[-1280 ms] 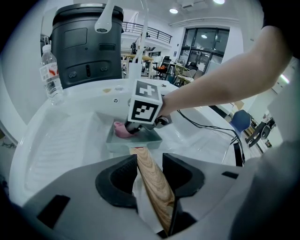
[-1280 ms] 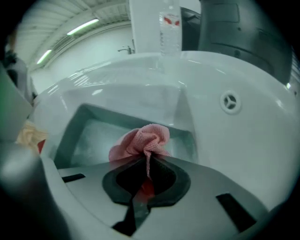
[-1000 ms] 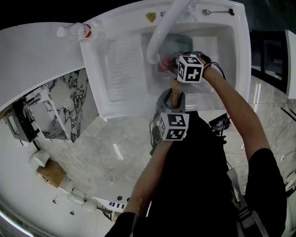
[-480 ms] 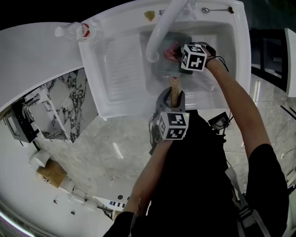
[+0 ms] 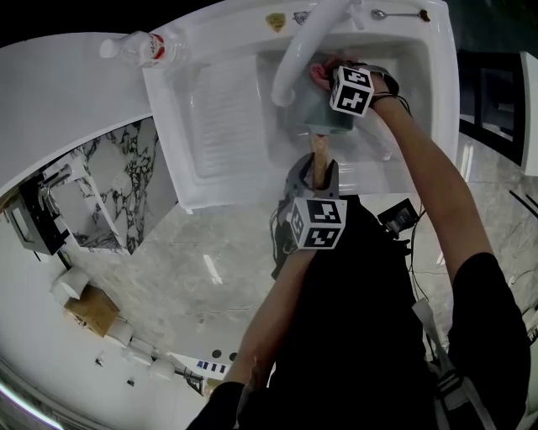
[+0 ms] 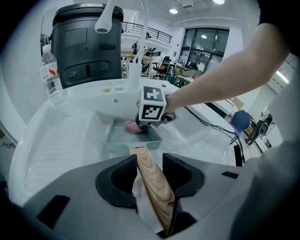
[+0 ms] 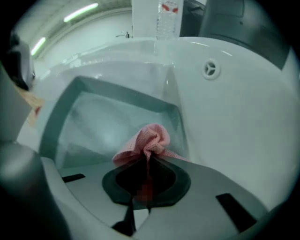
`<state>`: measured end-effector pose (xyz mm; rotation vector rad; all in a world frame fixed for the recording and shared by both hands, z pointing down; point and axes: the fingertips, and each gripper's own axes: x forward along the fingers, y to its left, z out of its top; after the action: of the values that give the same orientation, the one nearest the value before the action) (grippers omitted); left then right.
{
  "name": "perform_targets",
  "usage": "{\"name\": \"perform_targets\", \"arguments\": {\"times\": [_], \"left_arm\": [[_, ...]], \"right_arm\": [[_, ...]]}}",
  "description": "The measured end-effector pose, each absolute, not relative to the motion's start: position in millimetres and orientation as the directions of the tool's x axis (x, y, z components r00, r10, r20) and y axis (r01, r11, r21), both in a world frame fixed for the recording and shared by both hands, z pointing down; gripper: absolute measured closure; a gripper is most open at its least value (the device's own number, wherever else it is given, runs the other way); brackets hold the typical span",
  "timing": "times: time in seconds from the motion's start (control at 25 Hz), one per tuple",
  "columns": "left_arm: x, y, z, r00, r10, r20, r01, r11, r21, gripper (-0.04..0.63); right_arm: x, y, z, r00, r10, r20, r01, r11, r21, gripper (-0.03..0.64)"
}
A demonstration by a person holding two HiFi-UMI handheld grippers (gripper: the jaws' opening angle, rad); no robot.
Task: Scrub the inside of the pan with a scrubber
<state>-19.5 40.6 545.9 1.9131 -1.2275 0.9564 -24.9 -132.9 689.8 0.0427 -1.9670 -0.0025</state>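
A square grey-green pan [image 5: 324, 105] [image 6: 129, 137] [image 7: 101, 119] lies in the white sink basin. Its wooden handle [image 6: 152, 185] [image 5: 320, 159] points toward me, and my left gripper [image 6: 149, 176] [image 5: 316, 195] is shut on that handle. My right gripper [image 7: 146, 176] [image 5: 332, 80] is shut on a pink mesh scrubber [image 7: 146, 140] [image 6: 132, 126] [image 5: 319, 74], which presses on the pan's inside at its far corner, close under the tap.
The white sink [image 5: 214, 159] has a ribbed drainboard on the left. A curved white tap [image 5: 303, 46] arches over the basin. A water bottle [image 5: 139, 46] [image 6: 50, 75] lies at the rim, a spoon [image 5: 399, 13] at the back edge. Cables trail by the floor.
My right gripper has slid the scrubber across the pan toward the far side, up under the tap. The left gripper keeps hold of the handle in the same place.
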Motion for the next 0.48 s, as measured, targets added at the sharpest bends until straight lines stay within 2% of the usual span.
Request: {"name": "perform_targets", "arguments": {"times": [0.24, 0.48], "left_arm": [[-18.7, 41.0, 545.3, 0.291, -0.446, 0.847, -0.929, -0.341, 0.140, 0.417], [-18.8, 40.7, 546.4, 0.285, -0.450, 0.846, -0.931, -0.338, 0.134, 0.417]], "right_arm": [[-25.7, -64.2, 655.0, -0.478, 0.343, 0.809, 0.071, 0.933, -0.354, 0.584], [-15.2, -24.2, 641.8, -0.353, 0.578, 0.736, 0.196, 0.815, -0.546, 0.583]]}}
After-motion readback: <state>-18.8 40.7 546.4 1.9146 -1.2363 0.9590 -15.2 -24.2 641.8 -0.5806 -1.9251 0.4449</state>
